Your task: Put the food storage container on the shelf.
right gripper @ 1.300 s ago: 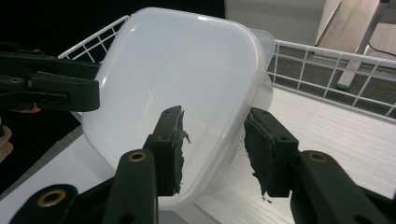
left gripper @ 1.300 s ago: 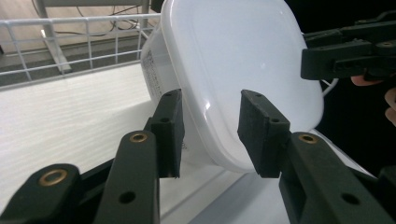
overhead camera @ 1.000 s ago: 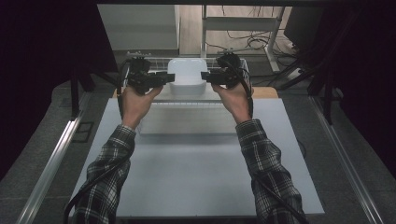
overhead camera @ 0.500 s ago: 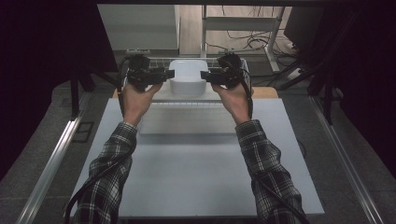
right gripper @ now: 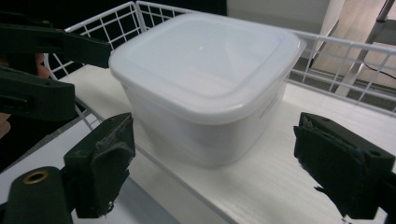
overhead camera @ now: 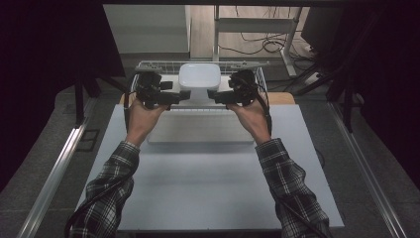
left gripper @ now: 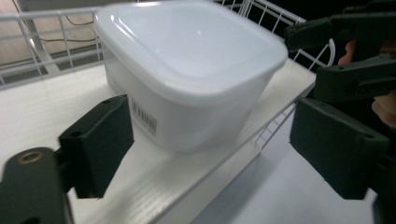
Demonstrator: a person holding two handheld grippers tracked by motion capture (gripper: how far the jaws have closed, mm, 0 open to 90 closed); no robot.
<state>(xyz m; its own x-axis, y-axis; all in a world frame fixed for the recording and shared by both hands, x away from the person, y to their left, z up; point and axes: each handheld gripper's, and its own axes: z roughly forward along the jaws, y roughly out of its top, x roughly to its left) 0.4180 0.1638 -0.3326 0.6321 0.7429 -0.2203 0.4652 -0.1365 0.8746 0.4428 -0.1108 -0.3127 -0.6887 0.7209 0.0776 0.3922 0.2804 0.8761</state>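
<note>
One barcode label (left gripper: 144,117) on the white lidded container (overhead camera: 199,77), digits unreadable; container sits near the front edge of the wire-railed shelf (overhead camera: 163,65). Left gripper (overhead camera: 181,95) and right gripper (overhead camera: 216,94) flank it, jaws spread, grasping nothing

No readable words, brands or numbers anywhere; only a barcode label (left gripper: 144,119) of black bars on the side wall of the white lidded container (left gripper: 196,70), low near its corner, its bars too small to decode. Some faint grey print on another wall of that container in the right gripper view, blurred past reading.
</note>
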